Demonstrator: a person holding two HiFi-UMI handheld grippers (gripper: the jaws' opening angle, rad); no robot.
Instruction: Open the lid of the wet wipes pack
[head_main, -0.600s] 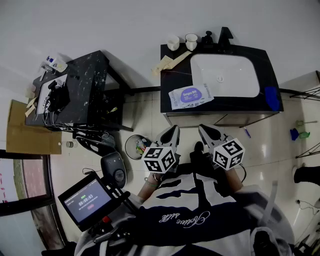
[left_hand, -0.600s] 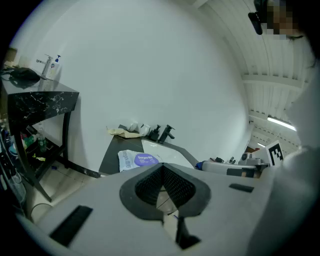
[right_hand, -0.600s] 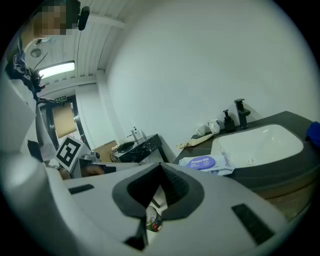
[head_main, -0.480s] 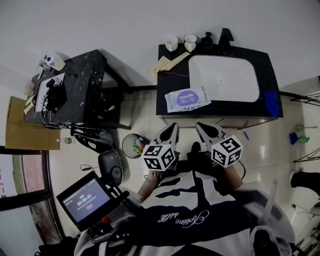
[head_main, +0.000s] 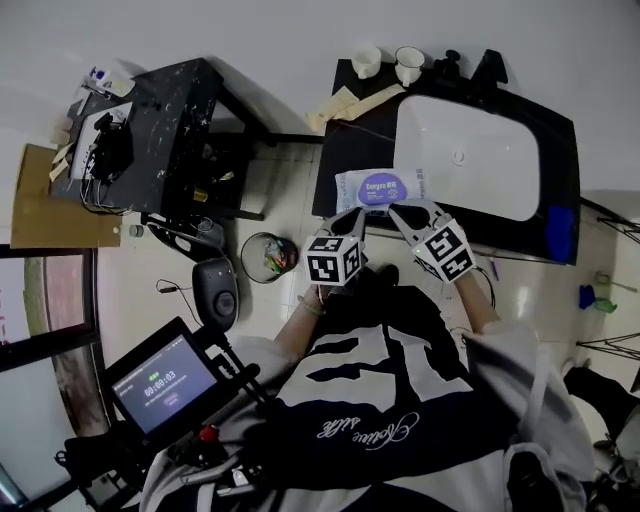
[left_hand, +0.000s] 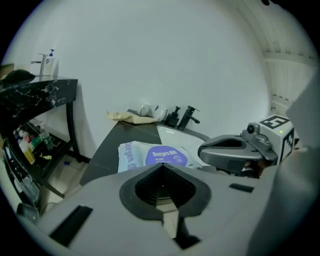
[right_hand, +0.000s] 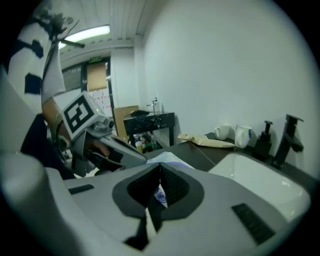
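Wet wipes pack lying flat with its lid down on the dark counter beside a white sink, left gripper and right gripper just before the pack, both jaws pressed together and empty, two white cups at the counter's back, floor bin holding colourful rubbish

shirt: navy, white stripes + script | left gripper / right gripper: grey, black-white marker cubes behind fingers

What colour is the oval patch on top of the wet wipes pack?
The oval patch is purple; the left gripper view shows it best.
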